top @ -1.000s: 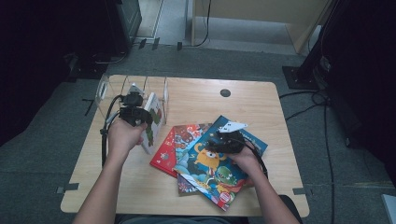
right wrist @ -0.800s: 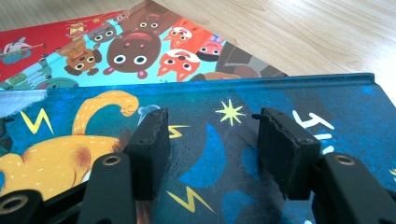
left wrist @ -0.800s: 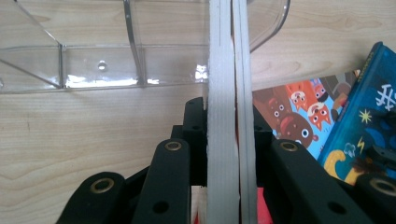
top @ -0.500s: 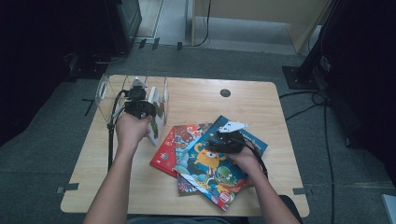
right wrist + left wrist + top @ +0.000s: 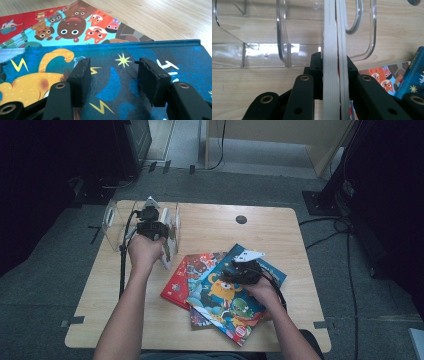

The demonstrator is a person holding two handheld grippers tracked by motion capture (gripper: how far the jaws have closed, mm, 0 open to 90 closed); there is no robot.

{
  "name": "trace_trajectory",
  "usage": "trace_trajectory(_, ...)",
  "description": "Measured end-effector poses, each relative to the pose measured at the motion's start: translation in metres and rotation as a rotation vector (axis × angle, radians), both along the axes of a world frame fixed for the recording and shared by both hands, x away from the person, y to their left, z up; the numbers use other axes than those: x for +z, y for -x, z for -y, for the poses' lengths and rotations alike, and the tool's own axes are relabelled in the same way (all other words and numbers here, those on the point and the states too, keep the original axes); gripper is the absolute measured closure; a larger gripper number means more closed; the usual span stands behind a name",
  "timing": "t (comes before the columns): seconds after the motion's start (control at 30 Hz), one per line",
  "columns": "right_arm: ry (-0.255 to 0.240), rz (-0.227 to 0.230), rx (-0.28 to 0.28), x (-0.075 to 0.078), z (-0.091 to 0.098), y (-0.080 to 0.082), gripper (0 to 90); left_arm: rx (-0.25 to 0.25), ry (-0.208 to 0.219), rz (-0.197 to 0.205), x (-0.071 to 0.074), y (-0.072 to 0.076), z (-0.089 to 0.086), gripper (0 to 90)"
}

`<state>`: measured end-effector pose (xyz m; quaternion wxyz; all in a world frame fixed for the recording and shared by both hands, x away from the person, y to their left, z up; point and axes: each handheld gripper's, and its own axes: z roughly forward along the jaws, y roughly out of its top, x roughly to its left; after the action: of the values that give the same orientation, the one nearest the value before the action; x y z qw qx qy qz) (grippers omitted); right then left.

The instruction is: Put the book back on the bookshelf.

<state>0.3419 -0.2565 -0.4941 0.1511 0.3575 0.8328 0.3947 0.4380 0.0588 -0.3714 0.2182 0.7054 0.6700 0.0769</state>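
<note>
My left gripper [image 5: 154, 230] [image 5: 334, 75] is shut on the edge of an upright book [image 5: 170, 237] [image 5: 332, 50], whose white page block runs between the jaws. It hangs over the clear acrylic rack [image 5: 114, 220] [image 5: 282, 37], at one of its dividers. My right gripper [image 5: 234, 270] [image 5: 112, 75] stands open, low over the cover of a blue monster book [image 5: 220, 305] [image 5: 112, 53]. That book tops a fanned pile with a red book [image 5: 179, 280] [image 5: 15, 25] and a book of cartoon animals [image 5: 75, 25].
The wooden table [image 5: 225, 225] has a dark cable hole [image 5: 241, 219] at the back. Cables trail from both grippers. Grey floor and dark furniture surround the table.
The left hand has carried the upright book away from the person, toward the rack. The right hand and the book pile have stayed where they were.
</note>
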Motion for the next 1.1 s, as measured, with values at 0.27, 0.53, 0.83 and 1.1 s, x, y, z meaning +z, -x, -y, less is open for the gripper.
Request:
trace_trajectory(0.27,0.0,0.002,0.002,0.0,0.0,0.0,45.7,0.003,-0.006,-0.007,-0.006,-0.014,0.007,77.1)
trace_trajectory(0.53,0.001,0.003,0.006,0.0,0.0,0.0,46.3,0.012,-0.019,0.004,-0.004,-0.023,0.01,77.1)
trace_trajectory(0.83,0.001,0.004,0.007,0.0,0.0,0.0,46.6,0.019,-0.019,0.001,-0.006,-0.031,0.013,76.9)
trace_trajectory(1.1,0.001,0.005,0.009,0.0,0.0,0.0,46.9,0.02,-0.019,-0.006,-0.01,-0.04,0.013,76.7)
